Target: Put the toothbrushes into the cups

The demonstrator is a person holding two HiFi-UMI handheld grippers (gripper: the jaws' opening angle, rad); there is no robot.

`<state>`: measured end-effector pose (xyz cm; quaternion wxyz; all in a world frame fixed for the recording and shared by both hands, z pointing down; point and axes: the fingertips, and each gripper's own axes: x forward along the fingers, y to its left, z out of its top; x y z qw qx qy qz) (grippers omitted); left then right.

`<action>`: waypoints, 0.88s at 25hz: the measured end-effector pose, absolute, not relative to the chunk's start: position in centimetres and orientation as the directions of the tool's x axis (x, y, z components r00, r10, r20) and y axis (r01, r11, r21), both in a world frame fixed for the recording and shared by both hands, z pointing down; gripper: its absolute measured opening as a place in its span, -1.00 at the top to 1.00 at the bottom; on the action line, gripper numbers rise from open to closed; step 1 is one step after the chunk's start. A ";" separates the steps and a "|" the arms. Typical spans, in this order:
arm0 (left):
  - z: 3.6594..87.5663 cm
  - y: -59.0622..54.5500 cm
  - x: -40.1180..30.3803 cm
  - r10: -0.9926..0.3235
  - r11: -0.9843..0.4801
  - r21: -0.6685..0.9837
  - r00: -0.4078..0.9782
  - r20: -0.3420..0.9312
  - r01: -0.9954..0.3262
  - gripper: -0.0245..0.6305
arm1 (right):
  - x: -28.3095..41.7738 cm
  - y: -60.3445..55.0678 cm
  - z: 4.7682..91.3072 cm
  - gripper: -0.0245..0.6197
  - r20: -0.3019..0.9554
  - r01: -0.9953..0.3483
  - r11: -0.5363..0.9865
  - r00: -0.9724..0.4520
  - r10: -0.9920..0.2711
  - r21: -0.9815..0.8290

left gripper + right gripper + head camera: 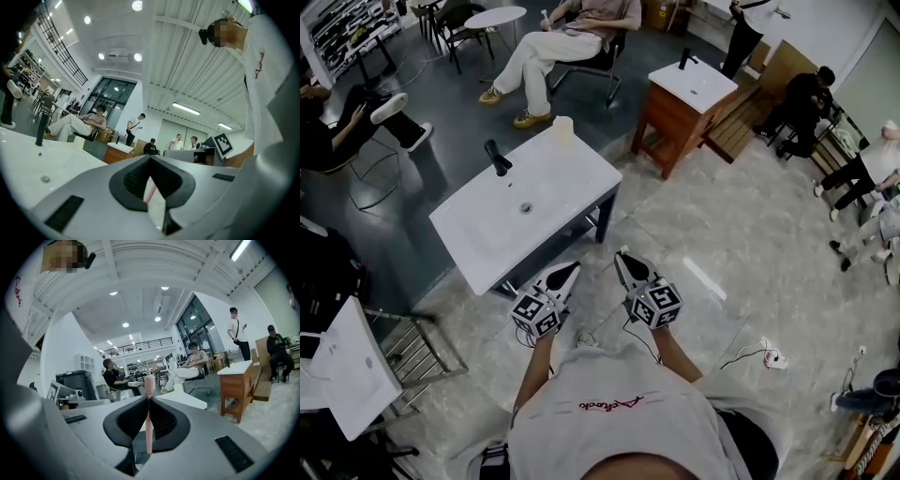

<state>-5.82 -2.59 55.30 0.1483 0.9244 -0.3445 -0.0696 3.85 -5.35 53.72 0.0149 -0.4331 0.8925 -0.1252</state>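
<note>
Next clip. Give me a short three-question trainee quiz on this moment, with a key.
1. True or false: the right hand-held gripper is empty.
2. Where does the cup stand? A) on the floor; B) on the white sink's far corner; C) on the wooden cabinet.
3. What colour is the faucet on that sink?
Key: 1 false, it is shut on a pink toothbrush. 2 B. 3 black.
</note>
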 end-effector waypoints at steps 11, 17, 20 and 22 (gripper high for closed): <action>55.1 -7.4 -7.1 -0.640 -0.736 0.324 0.767 -0.044 -0.595 0.88 | 2.3 -9.3 53.1 0.90 0.083 -0.781 0.586 -0.613 -0.786 -0.217; 55.4 -7.2 -6.5 -0.630 -0.742 0.330 0.776 -0.046 -0.583 0.88 | 2.7 -9.3 53.3 0.90 0.089 -0.785 0.582 -0.609 -0.788 -0.213; 55.4 -6.9 -6.6 -0.629 -0.742 0.330 0.777 -0.039 -0.584 0.88 | 2.7 -9.2 53.3 0.90 0.086 -0.786 0.580 -0.607 -0.790 -0.215; 55.3 -6.7 -6.7 -0.629 -0.742 0.326 0.777 -0.036 -0.586 0.88 | 2.6 -8.9 53.4 0.90 0.087 -0.784 0.581 -0.608 -0.789 -0.218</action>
